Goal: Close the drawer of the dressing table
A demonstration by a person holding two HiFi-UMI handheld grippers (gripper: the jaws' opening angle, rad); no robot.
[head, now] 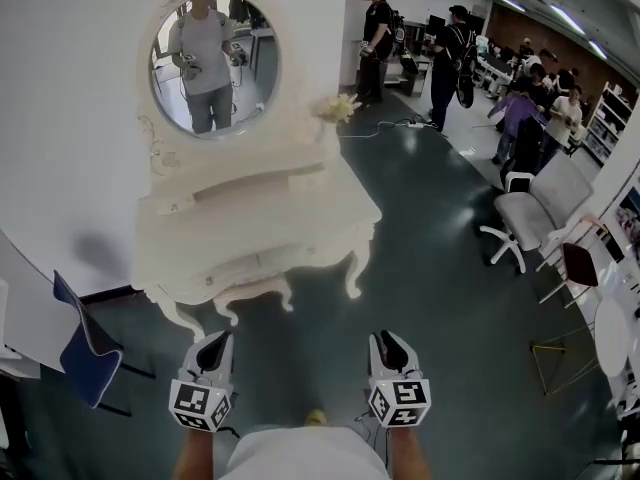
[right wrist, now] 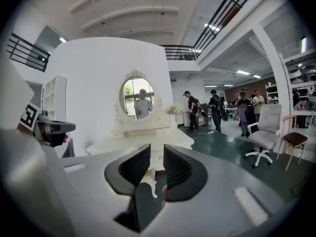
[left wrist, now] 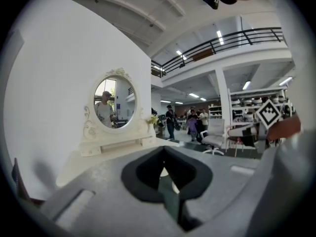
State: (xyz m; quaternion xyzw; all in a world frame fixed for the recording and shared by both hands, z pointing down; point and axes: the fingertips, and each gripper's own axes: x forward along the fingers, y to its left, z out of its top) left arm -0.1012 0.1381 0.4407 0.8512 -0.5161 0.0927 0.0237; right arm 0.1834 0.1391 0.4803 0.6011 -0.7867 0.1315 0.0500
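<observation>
White dressing table point(head: 250, 218) is seen well ahead of both grippers, its drawer point(head: 245, 265) facing them. The left gripper point(head: 214, 340) is held closed tip to tip on nothing. The right gripper point(head: 386, 338) is held with jaws parted, empty.

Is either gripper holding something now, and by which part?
Nothing is held. The left gripper has its fingers together at the tips, empty; the right gripper has them apart, empty.
</observation>
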